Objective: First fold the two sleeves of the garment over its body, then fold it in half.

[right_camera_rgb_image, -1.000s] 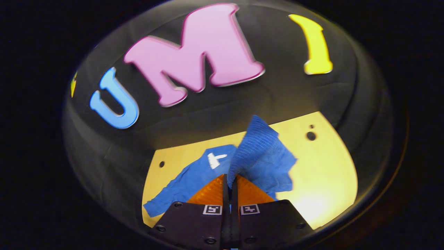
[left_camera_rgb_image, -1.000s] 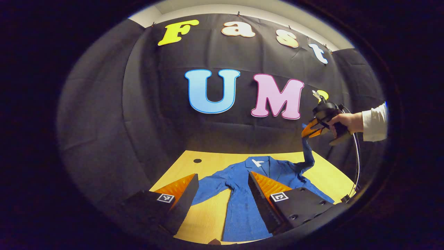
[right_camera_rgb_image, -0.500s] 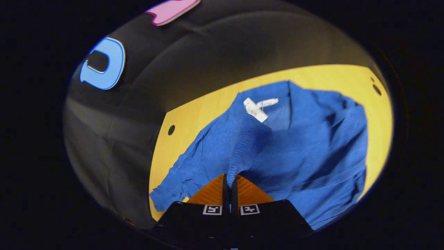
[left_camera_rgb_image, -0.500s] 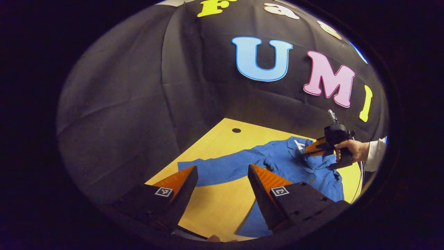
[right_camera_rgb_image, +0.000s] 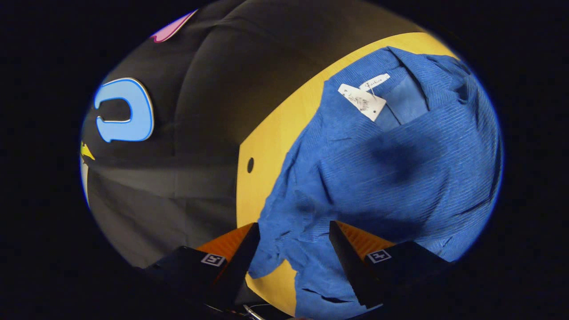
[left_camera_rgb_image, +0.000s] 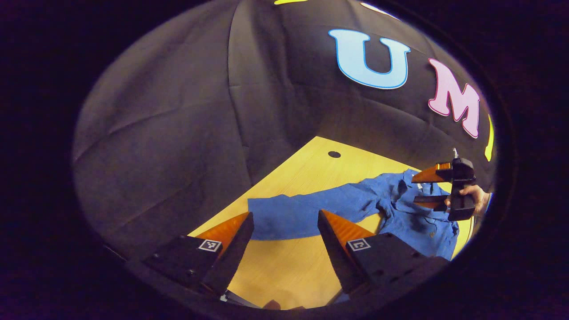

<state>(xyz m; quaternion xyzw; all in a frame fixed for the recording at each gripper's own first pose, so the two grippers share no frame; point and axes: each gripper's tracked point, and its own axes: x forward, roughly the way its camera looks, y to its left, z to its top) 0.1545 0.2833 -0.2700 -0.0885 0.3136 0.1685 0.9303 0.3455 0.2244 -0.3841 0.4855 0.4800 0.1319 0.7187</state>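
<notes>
Right gripper [right_camera_rgb_image: 291, 233] jaws wide, hovering over the blue garment [right_camera_rgb_image: 391, 178], nothing held; one sleeve lies draped across the body at 3 o'clock in the right gripper view, so that fold looks done. Left gripper [left_camera_rgb_image: 284, 226] also wide and empty, aimed at the other sleeve [left_camera_rgb_image: 302, 213], stretched flat on the yellow table [left_camera_rgb_image: 284, 266] at 12 o'clock, probably the next grab

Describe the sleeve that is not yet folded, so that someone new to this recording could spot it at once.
On the yellow wooden table lies a blue ribbed shirt. Its unfolded sleeve stretches flat across the bare wood, away from the body, ending in front of the open left gripper. The other sleeve is bunched over the chest.
</notes>
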